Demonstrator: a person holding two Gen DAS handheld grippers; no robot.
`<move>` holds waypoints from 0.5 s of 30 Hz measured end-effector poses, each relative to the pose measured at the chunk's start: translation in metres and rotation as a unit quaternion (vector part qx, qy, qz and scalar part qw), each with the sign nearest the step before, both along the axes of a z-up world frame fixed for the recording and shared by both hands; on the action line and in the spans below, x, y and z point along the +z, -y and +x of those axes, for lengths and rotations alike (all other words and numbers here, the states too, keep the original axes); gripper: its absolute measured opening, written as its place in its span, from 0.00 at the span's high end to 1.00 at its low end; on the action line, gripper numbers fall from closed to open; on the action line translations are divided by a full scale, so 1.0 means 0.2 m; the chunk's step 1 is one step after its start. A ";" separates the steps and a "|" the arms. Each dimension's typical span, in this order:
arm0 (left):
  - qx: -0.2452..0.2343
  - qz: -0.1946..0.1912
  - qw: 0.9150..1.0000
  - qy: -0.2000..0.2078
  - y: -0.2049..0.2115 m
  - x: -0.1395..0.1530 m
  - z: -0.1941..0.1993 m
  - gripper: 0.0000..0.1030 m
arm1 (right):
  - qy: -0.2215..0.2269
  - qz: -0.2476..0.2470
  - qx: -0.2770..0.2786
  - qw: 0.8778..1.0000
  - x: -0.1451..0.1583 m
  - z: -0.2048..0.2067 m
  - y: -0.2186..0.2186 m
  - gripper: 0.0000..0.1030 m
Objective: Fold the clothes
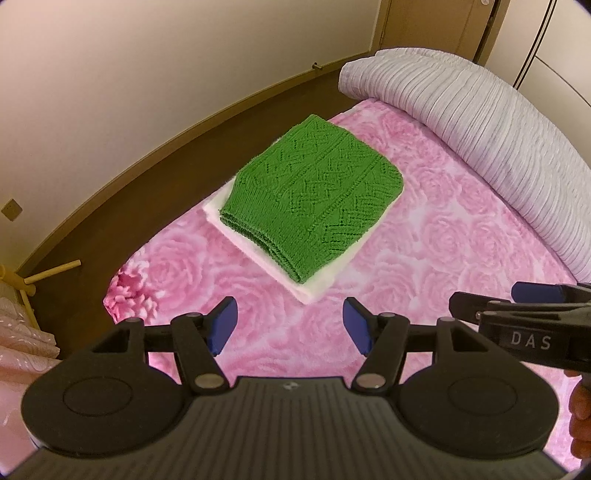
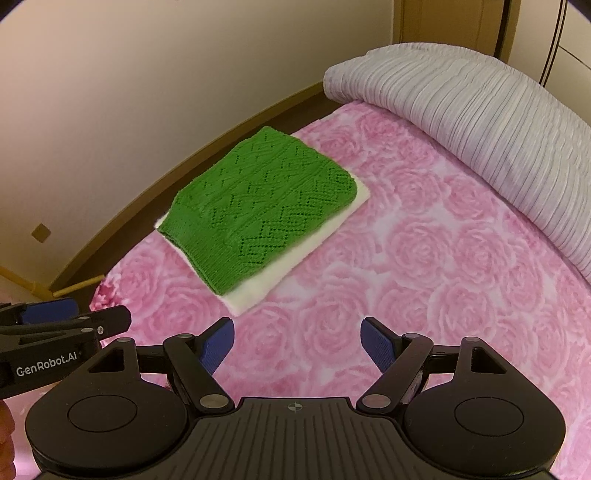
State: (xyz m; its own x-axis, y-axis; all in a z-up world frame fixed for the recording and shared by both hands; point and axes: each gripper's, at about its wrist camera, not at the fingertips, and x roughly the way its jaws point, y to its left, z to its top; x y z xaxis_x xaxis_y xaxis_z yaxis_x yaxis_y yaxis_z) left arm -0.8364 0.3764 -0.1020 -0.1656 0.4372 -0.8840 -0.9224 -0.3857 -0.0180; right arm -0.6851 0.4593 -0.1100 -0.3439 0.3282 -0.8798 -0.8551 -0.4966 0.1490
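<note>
A green knitted garment (image 1: 314, 199) (image 2: 258, 206) lies folded into a neat rectangle on top of a folded white cloth (image 1: 317, 288) (image 2: 251, 291), both on the pink rose-patterned bed (image 1: 424, 258) (image 2: 424, 266). My left gripper (image 1: 290, 325) hovers open above the bedspread, a short way in front of the stack, with nothing between its blue pads. My right gripper (image 2: 297, 341) is likewise open and empty, just short of the stack's near corner. Each gripper shows at the edge of the other's view, as the right gripper (image 1: 517, 306) and the left gripper (image 2: 74, 317).
A rolled grey striped quilt (image 1: 480, 140) (image 2: 480, 136) lies along the bed's far right side. A cream wall and brown floor strip (image 1: 110, 206) run along the left. A wooden rack (image 1: 37, 277) with pale pink fabric stands at the lower left. A closet door (image 1: 443, 26) is behind.
</note>
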 end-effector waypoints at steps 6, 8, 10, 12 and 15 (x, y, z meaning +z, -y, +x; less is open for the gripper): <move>-0.005 -0.012 1.000 -0.022 -0.04 -0.04 0.01 0.42 | 0.001 -0.004 -0.006 1.000 -0.02 -0.01 -0.04 0.24; -0.005 -0.013 1.000 -0.020 -0.05 -0.05 0.01 0.42 | 0.001 -0.005 -0.008 1.000 -0.02 -0.01 -0.04 0.24; -0.004 -0.013 1.000 -0.020 -0.05 -0.05 0.00 0.42 | 0.000 -0.004 -0.009 1.000 -0.02 -0.01 -0.04 0.24; -0.004 -0.009 1.000 -0.023 -0.04 -0.04 0.00 0.42 | 0.000 -0.002 -0.009 1.000 -0.01 -0.02 -0.03 0.24; -0.005 0.001 1.000 -0.031 -0.03 -0.02 -0.01 0.42 | 0.000 0.002 -0.010 1.000 0.00 -0.02 -0.01 0.24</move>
